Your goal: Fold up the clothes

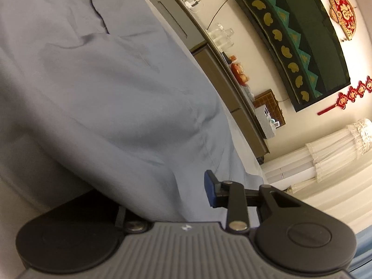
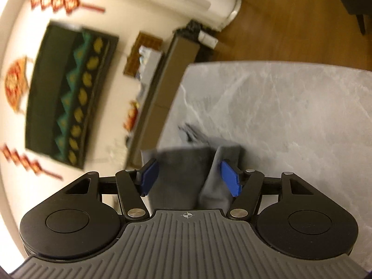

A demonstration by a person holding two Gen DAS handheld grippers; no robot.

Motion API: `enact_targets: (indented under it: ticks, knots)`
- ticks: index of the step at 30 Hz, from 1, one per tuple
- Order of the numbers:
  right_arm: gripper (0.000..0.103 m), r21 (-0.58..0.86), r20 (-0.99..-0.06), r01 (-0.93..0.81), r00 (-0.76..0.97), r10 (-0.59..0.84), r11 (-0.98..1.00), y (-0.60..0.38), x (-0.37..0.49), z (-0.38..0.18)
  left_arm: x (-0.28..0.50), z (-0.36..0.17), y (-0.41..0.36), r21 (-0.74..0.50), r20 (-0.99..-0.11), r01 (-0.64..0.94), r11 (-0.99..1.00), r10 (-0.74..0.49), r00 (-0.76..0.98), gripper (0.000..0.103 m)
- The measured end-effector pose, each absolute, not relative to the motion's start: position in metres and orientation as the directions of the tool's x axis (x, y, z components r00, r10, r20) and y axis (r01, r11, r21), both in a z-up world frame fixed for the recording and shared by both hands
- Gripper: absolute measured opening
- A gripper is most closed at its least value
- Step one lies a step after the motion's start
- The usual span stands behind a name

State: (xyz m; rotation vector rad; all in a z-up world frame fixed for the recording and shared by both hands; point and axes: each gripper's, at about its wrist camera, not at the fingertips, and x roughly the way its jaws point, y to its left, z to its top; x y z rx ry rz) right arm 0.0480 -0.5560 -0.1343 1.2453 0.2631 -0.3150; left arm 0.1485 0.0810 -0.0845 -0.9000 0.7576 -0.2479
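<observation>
Up close, left wrist view: blue-grey garment (image 1: 104, 97) fills most of the frame, draped over the left half of the left gripper (image 1: 162, 200) and hiding its left finger entirely. Only the right blue pad (image 1: 209, 191) shows, standing just clear of the cloth's edge. With one finger buried, cannot tell whether this claw is parted or clamped on fabric. A dark seam or opening runs down the garment near the top of the frame. Right of the cloth: a long low cabinet (image 1: 223, 74) along the wall carrying clear glass jars (image 1: 220, 36) and something red-orange, probably fruit, though the view is soft. A dark green wall hanging (image 1: 295, 39) with gold shapes hangs above it, red ornaments beside that, pale curtains (image 1: 337, 146) at the far right.

Right wrist view, motion-blurred: right gripper (image 2: 189, 177) has its blue pads (image 2: 229, 179) spread wide. A fold of the same grey cloth (image 2: 186, 176) rises between them; the right pad appears to touch fabric, the left pad sits just beside it, neither pressing. More of the garment lies bunched just beyond the fingers on a grey marble-patterned tabletop (image 2: 290, 116). Wooden floor (image 2: 279, 28) shows past the table's far edge; the same cabinet and green hanging lie to the left.
</observation>
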Motion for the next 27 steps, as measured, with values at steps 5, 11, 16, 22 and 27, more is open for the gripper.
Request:
enact_targets:
  ticks: [5, 11, 16, 22, 27]
  knots:
    - [0.069, 0.773, -0.478, 0.488, 0.868, -0.132, 0.405, -0.546, 0.059, -0.112, 0.147, -0.086, 0.085, -0.794, -0.471, -0.103, 0.599, -0.499, 0.727, 0.035]
    - [0.067, 0.746, -0.514, 0.472, 0.857, -0.044, 0.469, -0.530, 0.071, -0.108, 0.151, -0.086, 0.086, -0.795, -0.467, -0.098, 0.598, -0.501, 0.729, 0.035]
    - [0.002, 0.531, -0.588, 0.496, 0.799, -0.122, 0.687, -0.504, 0.118, -0.098, 0.153, -0.074, 0.089, -0.793, -0.421, -0.053, 0.607, -0.483, 0.768, 0.009]
    - [0.000, 0.548, -0.175, 0.174, 0.980, -0.091, 0.818, -0.483, 0.088, -0.020, 0.144, -0.078, 0.111, -0.828, -0.377, -0.068, 0.557, -0.463, 0.802, 0.008]
    - [0.000, 0.507, -0.604, 0.542, 0.778, -0.172, 0.671, -0.520, 0.107, -0.105, 0.144, -0.100, 0.114, -0.819, -0.446, -0.134, 0.558, -0.471, 0.761, 0.009]
